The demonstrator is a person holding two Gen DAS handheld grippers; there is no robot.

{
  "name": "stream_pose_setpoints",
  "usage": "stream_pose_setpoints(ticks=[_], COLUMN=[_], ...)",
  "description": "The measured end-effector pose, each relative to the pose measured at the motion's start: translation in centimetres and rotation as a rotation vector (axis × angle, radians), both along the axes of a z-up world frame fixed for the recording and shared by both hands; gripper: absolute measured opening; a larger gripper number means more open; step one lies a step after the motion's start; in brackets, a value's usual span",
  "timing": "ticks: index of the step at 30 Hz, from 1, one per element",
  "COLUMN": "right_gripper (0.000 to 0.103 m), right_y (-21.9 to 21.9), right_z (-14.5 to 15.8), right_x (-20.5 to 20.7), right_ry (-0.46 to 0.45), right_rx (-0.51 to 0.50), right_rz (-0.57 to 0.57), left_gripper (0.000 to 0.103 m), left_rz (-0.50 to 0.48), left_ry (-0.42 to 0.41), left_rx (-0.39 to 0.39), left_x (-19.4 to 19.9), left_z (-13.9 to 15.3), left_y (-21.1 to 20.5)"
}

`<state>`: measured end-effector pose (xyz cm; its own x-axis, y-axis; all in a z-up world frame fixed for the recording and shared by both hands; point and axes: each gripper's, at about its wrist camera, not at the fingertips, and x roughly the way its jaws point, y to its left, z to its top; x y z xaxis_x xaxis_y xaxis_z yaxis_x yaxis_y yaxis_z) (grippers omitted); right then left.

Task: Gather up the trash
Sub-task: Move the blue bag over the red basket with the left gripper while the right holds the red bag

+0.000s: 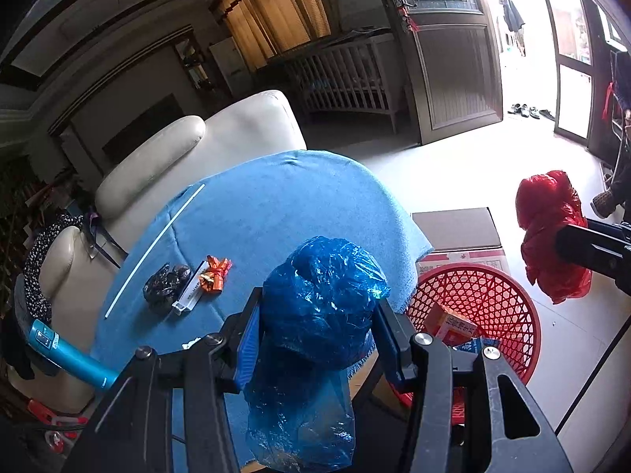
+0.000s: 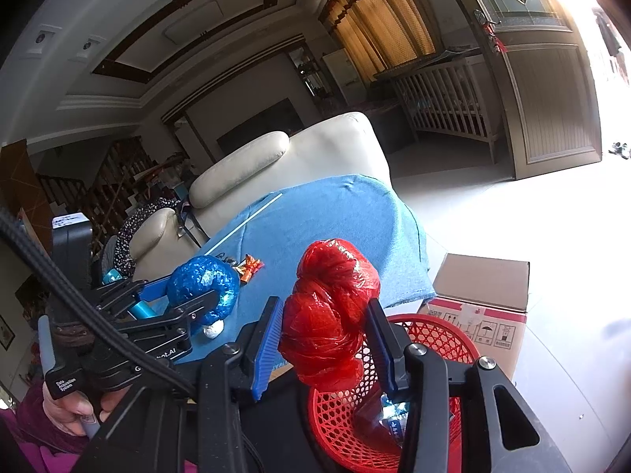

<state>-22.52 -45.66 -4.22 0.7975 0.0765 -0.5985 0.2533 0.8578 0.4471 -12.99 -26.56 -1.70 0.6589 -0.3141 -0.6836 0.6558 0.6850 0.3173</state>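
My left gripper [image 1: 315, 327] is shut on a crumpled blue plastic bag [image 1: 319, 303], held over the near edge of the blue-clothed table [image 1: 276, 205]. My right gripper [image 2: 325, 339] is shut on a knotted red plastic bag [image 2: 329, 315], held above the red mesh basket [image 2: 434, 335]. The basket [image 1: 493, 295] stands on the floor right of the table and holds an orange carton [image 1: 453, 321] and other scraps. In the left wrist view the red bag [image 1: 550, 232] hangs at the right. In the right wrist view the blue bag [image 2: 203, 287] shows at the left.
On the table lie a white stick [image 1: 154, 248], a dark wrapper [image 1: 165, 285], a white strip [image 1: 189, 291] and an orange wrapper [image 1: 215, 274]. A cardboard box [image 1: 457, 232] stands behind the basket. A cream sofa [image 1: 189, 157] lies beyond the table. A teal bottle [image 1: 71, 354] sits at the left.
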Motion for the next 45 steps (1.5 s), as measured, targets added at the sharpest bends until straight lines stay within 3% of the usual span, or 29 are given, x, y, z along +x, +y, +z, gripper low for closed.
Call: stream_pose_setpoints(ticks=[29,40,45], right_gripper=[0.046,0.046,0.046], right_y=[-0.4,-1.0,-1.8], right_z=[-2.0,-3.0,-4.0], right_x=[1.4,1.8,1.7], right_ry=[0.072,0.098,0.120], right_rx=[0.029,0.032,0.054], right_rz=[-0.002,-0.030,-0.056], left_gripper=[0.053,0.054,0.054], left_rz=[-0.003,-0.059,-0.058], left_ry=[0.059,0.169,0.170], left_rx=[0.033,-0.026,-0.019], left_x=[0.2,0.4,0.5], left_z=[-2.2,-2.9,-3.2], left_y=[-0.4,-0.7,-1.0])
